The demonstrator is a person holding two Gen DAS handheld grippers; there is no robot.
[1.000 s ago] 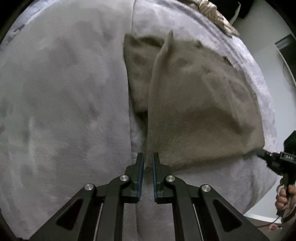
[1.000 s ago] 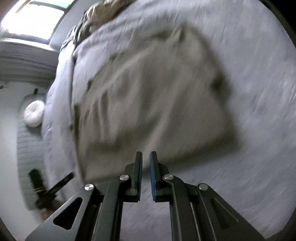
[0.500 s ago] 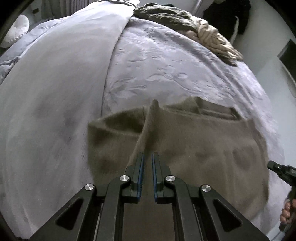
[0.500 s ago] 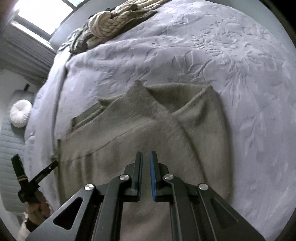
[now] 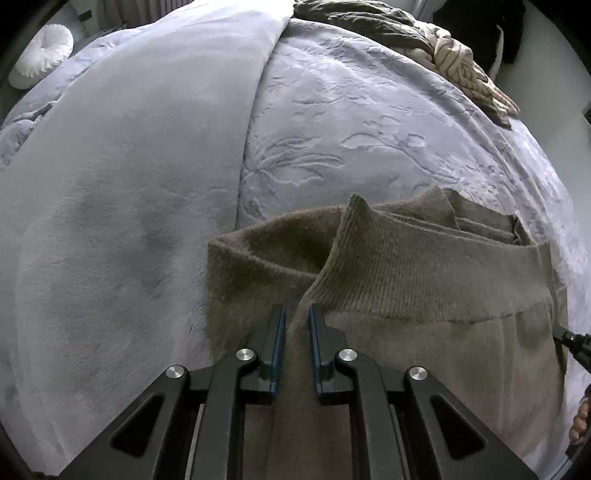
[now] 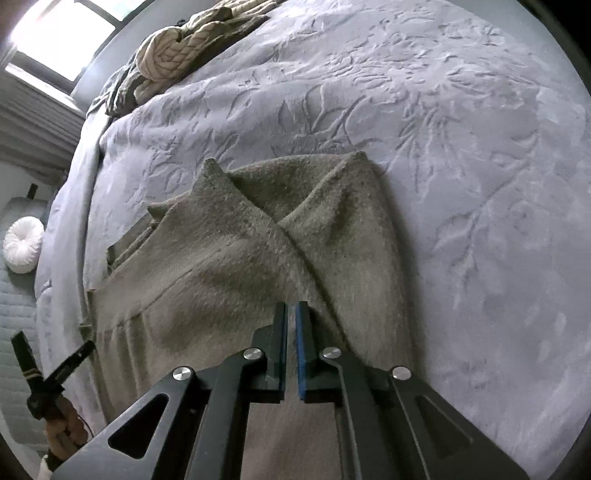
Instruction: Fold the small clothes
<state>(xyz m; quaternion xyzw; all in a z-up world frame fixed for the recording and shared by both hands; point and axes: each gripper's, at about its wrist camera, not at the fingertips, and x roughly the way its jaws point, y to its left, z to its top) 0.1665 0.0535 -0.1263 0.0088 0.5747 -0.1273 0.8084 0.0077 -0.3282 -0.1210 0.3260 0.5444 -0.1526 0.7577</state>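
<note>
An olive-brown knit garment [image 5: 424, 266] lies folded over itself on a lilac embossed bedspread [image 5: 351, 122]. My left gripper [image 5: 297, 317] points steeply down at the garment's near left part. A raised fold runs up into its jaws, which are opening with the cloth still filling the gap. In the right wrist view the same garment [image 6: 229, 258] shows two crossed flaps. My right gripper [image 6: 291, 314] is shut, and a diagonal ridge of cloth leads into its tips. The other gripper and a hand show at each view's edge: the right gripper [image 5: 572, 341], the left gripper [image 6: 55, 373].
A heap of other clothes [image 5: 443, 51] lies along the bed's far edge, also the clothes heap [image 6: 173, 62]. A smooth grey blanket [image 5: 122, 192] covers the bed's left part. A round white cushion [image 6: 22, 243] sits beside the bed under a bright window [image 6: 55, 33].
Both grippers have carried the garment's edge across and set it over the rest, making a fold. The left jaws now stand slightly wider apart.
</note>
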